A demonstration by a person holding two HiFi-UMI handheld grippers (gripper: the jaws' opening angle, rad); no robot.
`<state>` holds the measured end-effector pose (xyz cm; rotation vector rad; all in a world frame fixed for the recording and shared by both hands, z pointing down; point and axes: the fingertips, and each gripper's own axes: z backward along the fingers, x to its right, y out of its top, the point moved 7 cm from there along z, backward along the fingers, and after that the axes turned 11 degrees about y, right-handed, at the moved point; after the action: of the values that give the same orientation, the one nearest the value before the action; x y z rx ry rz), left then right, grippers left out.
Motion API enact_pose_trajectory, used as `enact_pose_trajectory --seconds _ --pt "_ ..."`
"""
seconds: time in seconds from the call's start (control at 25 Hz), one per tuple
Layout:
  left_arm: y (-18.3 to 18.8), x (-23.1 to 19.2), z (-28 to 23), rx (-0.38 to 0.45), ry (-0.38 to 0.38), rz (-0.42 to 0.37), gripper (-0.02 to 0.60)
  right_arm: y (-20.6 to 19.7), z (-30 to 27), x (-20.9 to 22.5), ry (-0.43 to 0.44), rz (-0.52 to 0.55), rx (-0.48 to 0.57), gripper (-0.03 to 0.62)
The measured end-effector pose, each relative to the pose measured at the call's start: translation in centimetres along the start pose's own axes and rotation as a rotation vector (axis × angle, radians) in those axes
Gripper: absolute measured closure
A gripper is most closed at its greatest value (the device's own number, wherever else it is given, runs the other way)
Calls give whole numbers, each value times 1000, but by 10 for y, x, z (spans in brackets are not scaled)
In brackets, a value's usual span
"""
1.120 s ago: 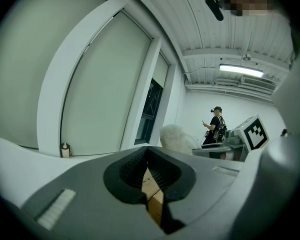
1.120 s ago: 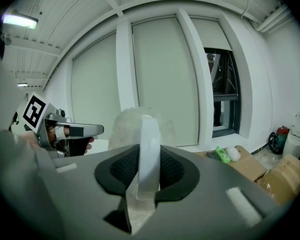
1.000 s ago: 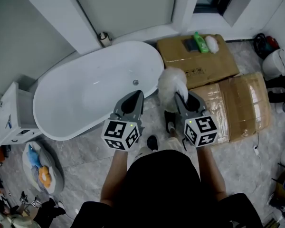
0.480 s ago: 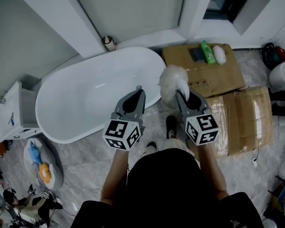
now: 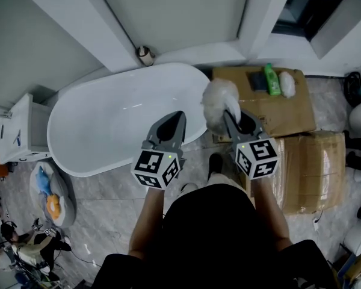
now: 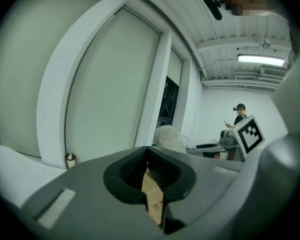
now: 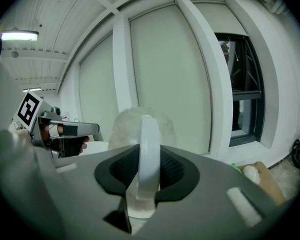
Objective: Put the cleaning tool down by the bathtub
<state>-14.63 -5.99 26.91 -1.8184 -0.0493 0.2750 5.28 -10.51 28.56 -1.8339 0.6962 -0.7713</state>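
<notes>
Our right tool (image 5: 236, 120) pinches a fluffy white duster (image 5: 218, 98) by its curved white plastic handle. The puff stands just beyond the tool's tips, with a white oval bathtub (image 5: 108, 125) ahead and to the left of that tool and a flat brown cardboard box (image 5: 271, 110) ahead to its right. Our left tool (image 5: 180, 114), just left of the right one, is pressed together on nothing, its tips over the tub's near rim.

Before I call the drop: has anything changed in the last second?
Nothing taken or let go. The right gripper still clamps the fluffy white brush by its handle near the end of the bathtub; the left gripper stays shut, empty. Only the view drifted: bathtub and cardboard boxes sit slightly lower in frame.
</notes>
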Motion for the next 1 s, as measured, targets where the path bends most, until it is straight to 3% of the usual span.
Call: enact_pose_trajectory --seconds 0.28,0.56,1.0 --pt "-7 13 -34 -10 73 25 583 -5 -17 47 62 11 -55 499" --pt "-16 19 -50 -27 114 40 583 -19 -29 84 66 0 -103 499" --pt "-30 13 -51 -62 132 63 583 -50 -44 99 45 -38 -173 499"
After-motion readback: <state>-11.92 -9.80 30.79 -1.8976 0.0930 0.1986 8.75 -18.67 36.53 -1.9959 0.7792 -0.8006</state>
